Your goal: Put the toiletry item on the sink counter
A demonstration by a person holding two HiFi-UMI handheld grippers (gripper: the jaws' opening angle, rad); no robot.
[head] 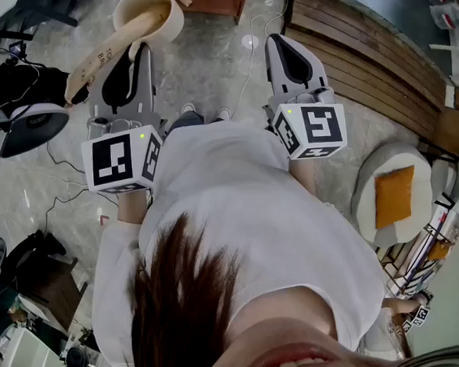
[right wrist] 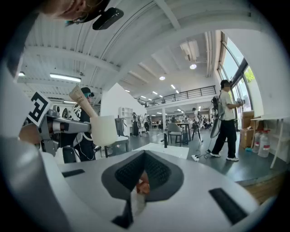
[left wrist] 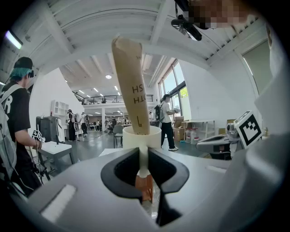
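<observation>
Marble floor [head: 206,70] fills the head view below me, and both gripper views look out across an open hall with people walking about. The left gripper [head: 135,50] is pinching the near wall of a white cup [head: 149,16]. In the left gripper view a thin strip of that wall sits between the closed jaws of the left gripper [left wrist: 143,167], with the cup [left wrist: 141,136] standing just beyond them. A tan tube [left wrist: 131,86] stands loose in it and leans out over the rim. The right gripper [right wrist: 141,183] has its jaws pressed together on nothing, and it is held level beside the left one.

I judge the cup light, stiff and smooth. A pinch on one wall lets it swing, so a deep bite over the rim is the place to hold. The tube looks soft and top-heavy and nothing holds it, so a tilt could tip it out. I'd keep the cup upright. A white top [right wrist: 170,150] with a dark tap-like post lies ahead; it may be the counter.
</observation>
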